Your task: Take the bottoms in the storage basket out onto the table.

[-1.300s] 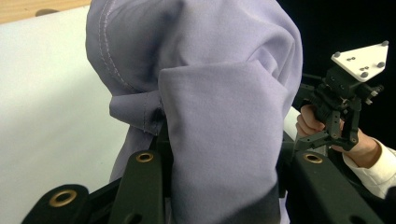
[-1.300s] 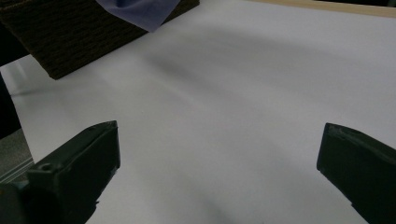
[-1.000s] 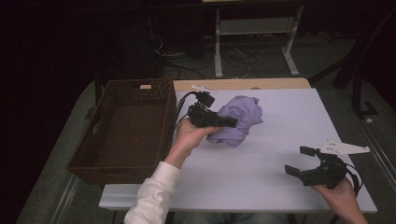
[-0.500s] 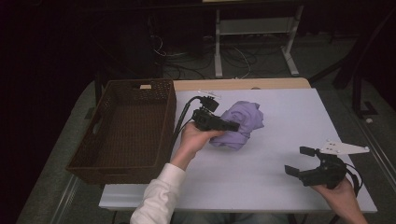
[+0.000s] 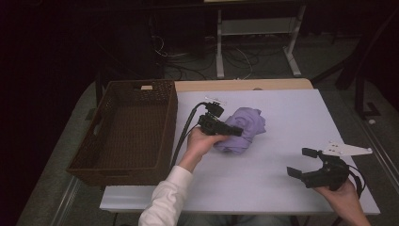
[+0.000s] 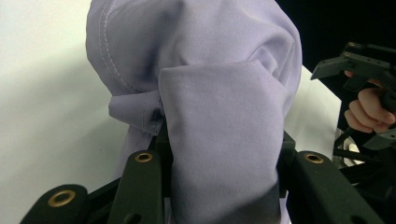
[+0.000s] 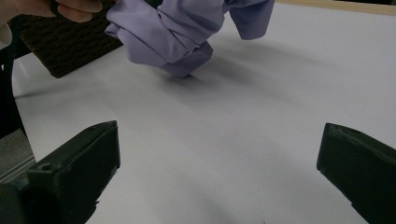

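A crumpled lilac cloth [image 5: 244,128] hangs just above the middle of the white table [image 5: 282,108]. My left gripper [image 5: 235,132] is shut on it, and in the left gripper view a thick fold of the cloth [image 6: 224,140] is pinched between the two black jaws. From the right gripper view the lifted cloth [image 7: 187,28] hangs with its lowest fold just touching the table. My right gripper [image 5: 301,162] rests near the table's front right corner, open, with nothing between its jaws; its own view shows bare table [image 7: 224,140] there.
A dark brown wicker basket [image 5: 123,165] stands on the left side of the table, close beside the left hand. A white-sleeved forearm [image 5: 164,197] reaches in from the front. Cables and a white stand [image 5: 254,33] lie on the floor behind.
The left gripper has lifted and drawn the cloth slightly toward the front left, bunching it. The right gripper has stayed in place.
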### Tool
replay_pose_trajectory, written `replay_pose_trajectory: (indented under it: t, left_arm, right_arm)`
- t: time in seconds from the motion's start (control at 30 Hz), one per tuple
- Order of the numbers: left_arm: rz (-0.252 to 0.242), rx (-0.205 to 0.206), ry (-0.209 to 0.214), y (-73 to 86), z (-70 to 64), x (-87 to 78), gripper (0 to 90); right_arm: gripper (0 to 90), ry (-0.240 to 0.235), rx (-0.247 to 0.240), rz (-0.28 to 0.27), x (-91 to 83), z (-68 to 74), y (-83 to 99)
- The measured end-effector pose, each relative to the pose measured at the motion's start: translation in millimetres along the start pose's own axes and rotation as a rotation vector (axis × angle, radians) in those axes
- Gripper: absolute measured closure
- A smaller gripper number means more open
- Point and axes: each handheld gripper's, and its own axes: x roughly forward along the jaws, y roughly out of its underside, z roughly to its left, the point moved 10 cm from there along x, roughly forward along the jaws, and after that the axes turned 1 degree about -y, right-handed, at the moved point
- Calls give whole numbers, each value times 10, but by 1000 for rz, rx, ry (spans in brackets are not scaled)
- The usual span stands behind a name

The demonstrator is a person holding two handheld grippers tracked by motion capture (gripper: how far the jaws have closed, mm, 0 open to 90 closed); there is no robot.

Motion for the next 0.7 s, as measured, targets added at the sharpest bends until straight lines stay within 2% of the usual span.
replay_pose_trajectory:
  t: [0.27,0.47,0.6,0.7]
  left_arm:
    - [10,-18,2,56,38,127,588]
    - [33,-15,-7,114,30,265,572]
    - [53,-8,-2,160,-3,372,553]
    - [81,15,-8,210,-27,450,527]
  right_arm:
    - [0,-1,-1,0,3,-1,1]
    - [0,-2,-2,2,5,2,3]
    - [0,-3,-2,2,5,3,3]
    - [0,-3,-1,2,5,3,4]
